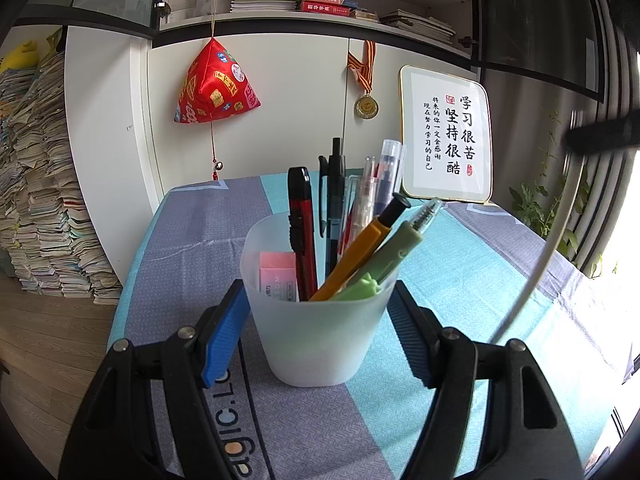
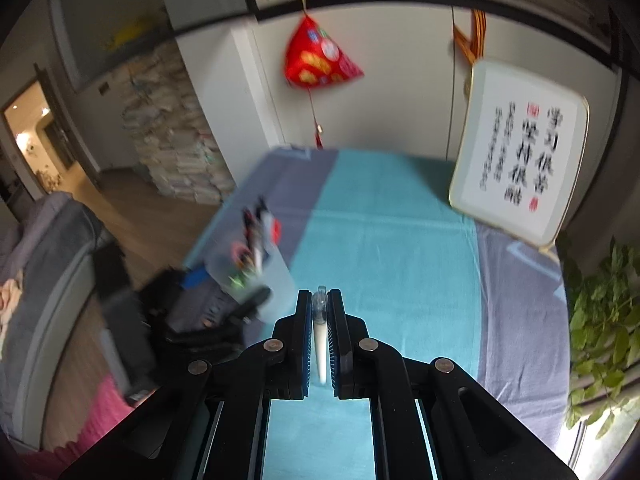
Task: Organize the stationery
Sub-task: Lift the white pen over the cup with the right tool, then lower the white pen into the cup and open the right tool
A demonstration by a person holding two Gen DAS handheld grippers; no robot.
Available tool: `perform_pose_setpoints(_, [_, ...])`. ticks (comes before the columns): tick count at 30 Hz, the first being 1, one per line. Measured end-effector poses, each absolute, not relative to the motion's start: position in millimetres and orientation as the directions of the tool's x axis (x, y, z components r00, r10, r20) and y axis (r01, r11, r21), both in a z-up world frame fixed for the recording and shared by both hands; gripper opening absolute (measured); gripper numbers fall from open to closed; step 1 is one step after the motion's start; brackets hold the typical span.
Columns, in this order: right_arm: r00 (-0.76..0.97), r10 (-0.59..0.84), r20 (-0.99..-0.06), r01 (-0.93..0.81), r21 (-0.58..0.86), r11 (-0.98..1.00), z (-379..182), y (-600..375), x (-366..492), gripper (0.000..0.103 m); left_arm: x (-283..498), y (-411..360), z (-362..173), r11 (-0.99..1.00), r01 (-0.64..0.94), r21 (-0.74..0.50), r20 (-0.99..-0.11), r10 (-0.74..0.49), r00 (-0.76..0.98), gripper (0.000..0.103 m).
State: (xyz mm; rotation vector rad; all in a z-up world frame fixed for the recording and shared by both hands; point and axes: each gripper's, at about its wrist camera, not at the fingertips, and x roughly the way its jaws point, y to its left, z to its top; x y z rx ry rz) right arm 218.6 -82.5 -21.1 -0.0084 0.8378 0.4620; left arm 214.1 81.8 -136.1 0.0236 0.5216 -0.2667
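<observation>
A frosted plastic cup [image 1: 320, 332] stands on the striped tablecloth [image 1: 460, 280]. It holds a red utility knife [image 1: 301, 216], a black pen [image 1: 335, 200], an orange pen [image 1: 360, 256], a green pen [image 1: 396, 248], clear pens and a pink eraser [image 1: 278, 276]. My left gripper [image 1: 320, 320] is shut on the cup, blue pads against both sides. My right gripper [image 2: 320, 320] is shut on a white pen [image 2: 320, 340] with a clear cap, held above the cloth to the right of the cup [image 2: 272, 276]. The white pen also shows as a blurred streak in the left wrist view [image 1: 548, 248].
A framed calligraphy sign [image 1: 446, 136] stands at the table's far right. A red hanging ornament [image 1: 214, 84] and a medal [image 1: 367, 106] hang on the cabinet behind. Stacked books [image 1: 44, 184] stand on the floor at left. A plant [image 2: 600, 320] is at right.
</observation>
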Motion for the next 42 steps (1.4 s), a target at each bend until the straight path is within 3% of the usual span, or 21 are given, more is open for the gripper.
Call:
perform_pose_setpoints(15, [0.656, 0.523, -0.545, -0.52, 0.175, 0.836, 78, -39, 218, 0.008, 213, 82, -136, 0.965, 0.258, -0.046, -0.496, -0.246, 0.833, 0.07])
perform_pose_setpoints(42, [0.477, 0.53, -0.702, -0.526, 0.255, 0.811, -21, 8, 280, 0.008, 214, 81, -137, 0.965, 0.257, -0.046, -0.498, -0.245, 0.832, 0.07])
